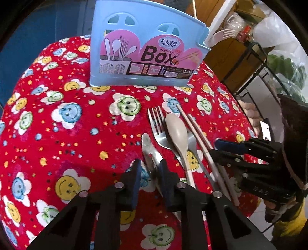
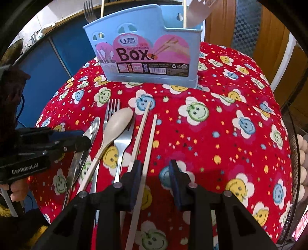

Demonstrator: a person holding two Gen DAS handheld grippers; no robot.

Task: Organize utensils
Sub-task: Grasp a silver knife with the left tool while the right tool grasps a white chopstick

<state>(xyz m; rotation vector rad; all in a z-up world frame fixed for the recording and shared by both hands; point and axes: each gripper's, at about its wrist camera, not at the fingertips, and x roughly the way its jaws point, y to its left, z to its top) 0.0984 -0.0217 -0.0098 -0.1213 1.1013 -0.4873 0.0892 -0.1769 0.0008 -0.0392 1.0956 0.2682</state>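
Note:
On the red smiley-face cloth (image 1: pixel 67 134) lie a metal spoon (image 1: pixel 147 142), a metal fork (image 1: pixel 156 123), a beige spoon (image 1: pixel 176 128) and two chopsticks (image 1: pixel 192 130), side by side. My left gripper (image 1: pixel 150 163) is shut on the metal spoon (image 2: pixel 92 127) partway along it. My right gripper (image 2: pixel 155 167) is open over the chopsticks (image 2: pixel 144 123). One chopstick runs between its fingers, close to the left pad. The blue chopsticks box (image 1: pixel 146 57) stands upright behind the utensils. It holds a pale fork (image 2: pixel 196 13), thin sticks and a metal fork (image 2: pixel 88 11).
The cloth-covered top (image 2: pixel 231 125) is round and drops away at its edges. A black wire rack (image 1: pixel 256 63) and pale eggs (image 1: pixel 248 109) stand to the right. A blue cabinet (image 2: pixel 48 63) is behind on the left. A hand (image 2: pixel 17 190) holds the left gripper.

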